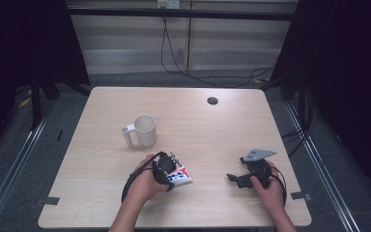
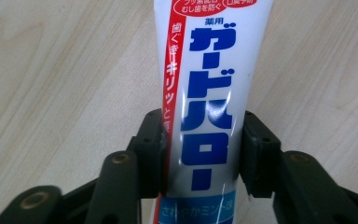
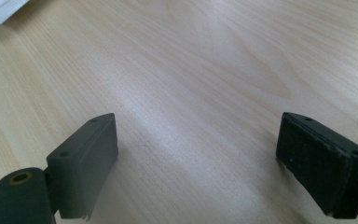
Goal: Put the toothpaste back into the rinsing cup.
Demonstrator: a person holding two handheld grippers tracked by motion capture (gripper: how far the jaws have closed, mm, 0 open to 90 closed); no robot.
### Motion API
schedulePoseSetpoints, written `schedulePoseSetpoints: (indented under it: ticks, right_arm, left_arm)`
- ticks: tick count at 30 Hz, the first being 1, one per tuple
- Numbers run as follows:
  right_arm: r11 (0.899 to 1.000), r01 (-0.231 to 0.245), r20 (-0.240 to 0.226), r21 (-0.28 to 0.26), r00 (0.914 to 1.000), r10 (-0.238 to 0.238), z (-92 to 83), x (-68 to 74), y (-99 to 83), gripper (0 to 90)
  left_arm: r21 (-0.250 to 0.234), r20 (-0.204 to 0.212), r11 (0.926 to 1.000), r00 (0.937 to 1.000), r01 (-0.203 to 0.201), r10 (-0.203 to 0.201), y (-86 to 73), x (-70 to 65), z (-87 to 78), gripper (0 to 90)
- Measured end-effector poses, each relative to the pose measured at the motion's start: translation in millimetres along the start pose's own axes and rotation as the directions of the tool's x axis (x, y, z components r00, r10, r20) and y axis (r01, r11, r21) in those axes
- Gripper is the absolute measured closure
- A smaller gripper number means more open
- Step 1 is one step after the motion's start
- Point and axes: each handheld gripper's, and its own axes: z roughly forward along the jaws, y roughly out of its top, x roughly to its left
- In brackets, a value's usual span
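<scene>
Left claw: both black jaws pressed flat against the sides of a toothpaste tube, one pad on each long edge. In the left gripper view the tube's long axis runs straight away from the claw, between the jaws and out over the worktop. Tube is white, glossy plastic, with large blue Japanese characters down its face, a red stripe with white characters along one edge and a light-blue band low down near the jaws.

High view: left claw sits at the near-centre of the worktop, held in the person's left hand. The tube pokes out to the right of that hand, its flat end toward the right claw; whether it rests on the wood or is lifted clear cannot be told.

Right claw: jaws set wide apart, bare wood between them. High view places it near the front right, in the right hand, a grey three-cornered plate on top. A white corner of the tube shows at the upper left of the right gripper view.

Mug: cream-white, upright, handle to its left, standing behind the left claw and apart from it. Its inside looks empty.

Worktop: pale wood grain, rounded corners, with a dark round cable port toward the far edge.
</scene>
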Motion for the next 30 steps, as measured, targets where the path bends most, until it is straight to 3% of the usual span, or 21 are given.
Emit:
schedulePoseSetpoints:
  ticks: [2, 3, 4, 5, 9, 16, 24, 25, 26, 29, 30]
  right_arm:
    - [1.000, 0.000, 0.000, 0.000, 1.0000, 0.000, 0.0, 0.0, 0.0, 12.1]
    - [1.000, -0.001, 0.000, 0.000, 1.0000, 0.001, 0.1, 0.0, 0.1, 12.1]
    - [1.000, -0.001, 0.000, 0.000, 1.0000, 0.001, 0.1, 0.0, 0.1, 12.1]
    - [1.000, 0.000, 0.000, -0.001, 1.0000, 0.000, 0.1, 0.0, 0.1, 12.1]
    - [1.000, 0.002, -0.002, -0.002, 1.0000, -0.002, 0.3, -0.2, 0.2, 12.1]
    - [1.000, 0.003, -0.002, -0.001, 1.0000, -0.003, 0.4, -0.2, 0.3, 12.1]
    - [1.000, 0.004, 0.001, 0.000, 1.0000, -0.004, 0.5, -0.1, 0.5, 12.1]
    - [1.000, 0.004, -0.001, 0.000, 1.0000, -0.004, 0.5, -0.2, 0.5, 12.2]
    - [1.000, 0.004, -0.001, 0.000, 1.0000, -0.004, 0.5, -0.2, 0.5, 12.2]
    - [1.000, 0.004, -0.001, 0.000, 1.0000, -0.004, 0.5, -0.2, 0.5, 12.2]
    - [1.000, 0.004, -0.001, 0.000, 1.0000, -0.004, 0.5, -0.2, 0.5, 12.2]
  left_arm:
    - [0.003, -0.003, 1.0000, 1.0000, 0.009, -0.009, 0.7, -0.8, -2.2, 63.0]
    - [0.005, 0.002, 0.9983, 0.9983, 0.058, -0.058, 1.0, -0.1, -3.7, 65.4]
    - [0.005, 0.002, 0.9983, 0.9983, 0.058, -0.058, 1.0, -0.1, -3.7, 66.1]
    - [0.007, 0.007, 0.9965, 0.9965, 0.083, -0.083, 1.1, 0.3, -4.1, 66.1]
    - [0.027, 0.014, 0.9946, 0.9948, 0.100, -0.101, 1.7, -1.1, -5.6, 67.2]
    - [0.018, 0.025, 0.9905, 0.9903, 0.136, -0.137, -0.2, 1.5, -10.2, 67.3]
    - [-0.059, 0.043, 0.9789, 0.9802, 0.196, -0.193, -7.9, 7.3, -24.1, 67.3]
    - [-0.087, 0.045, 0.9743, 0.9778, 0.208, -0.205, -10.2, 8.5, -27.1, 67.3]
    - [-0.087, 0.045, 0.9743, 0.9778, 0.208, -0.205, -10.2, 8.5, -27.1, 67.3]
    - [-0.151, 0.049, 0.9612, 0.9729, 0.231, -0.226, -14.8, 11.4, -33.6, 67.3]
    - [-0.151, 0.049, 0.9612, 0.9729, 0.231, -0.226, -14.8, 11.4, -33.6, 67.4]
